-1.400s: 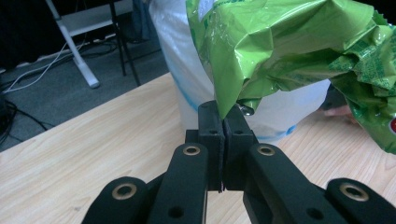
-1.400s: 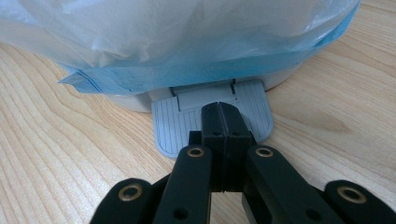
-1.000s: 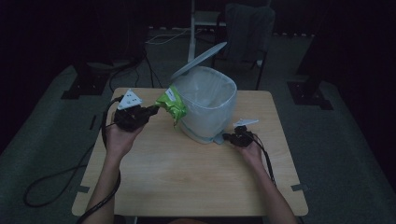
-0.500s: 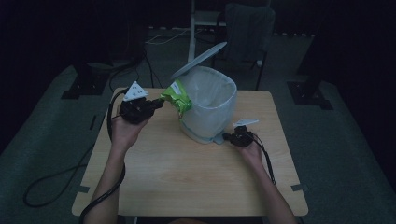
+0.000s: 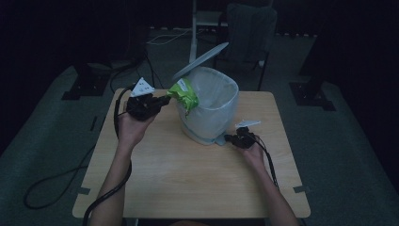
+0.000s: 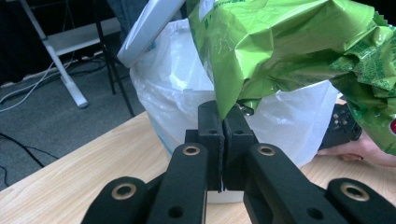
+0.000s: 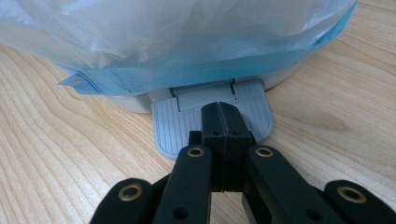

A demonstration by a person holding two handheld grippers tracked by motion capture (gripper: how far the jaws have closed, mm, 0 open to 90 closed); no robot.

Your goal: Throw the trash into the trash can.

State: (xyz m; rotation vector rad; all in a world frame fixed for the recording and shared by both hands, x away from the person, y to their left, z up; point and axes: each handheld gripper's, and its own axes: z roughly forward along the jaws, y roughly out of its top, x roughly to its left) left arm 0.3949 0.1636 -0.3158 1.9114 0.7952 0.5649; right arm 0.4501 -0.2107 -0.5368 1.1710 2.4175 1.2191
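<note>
Left gripper (image 5: 162,100): jaws clamped on a corner of the green snack bag (image 5: 184,93), holding it up at the bin's rim, on the side toward the table's left edge, so it can tip straight in.
Snack bag: crumpled, hanging over the white liner (image 6: 289,116), partly above the opening, not yet inside.
Right gripper (image 7: 223,122): jaws closed with nothing between them, tips planted on the grey ribbed pedal (image 7: 173,128), and that, I'd say, is what props the lid up.
Lid (image 5: 200,61): tilted open toward the table's far edge, clear of the bag's way in.
Pedal bin (image 5: 211,106): stands near the middle of the table's far edge, pedal facing the right edge.
Table (image 5: 188,179): bare wood on the near half.
Next call: carry the bag over the opening, then let go while the pedal stays down.
</note>
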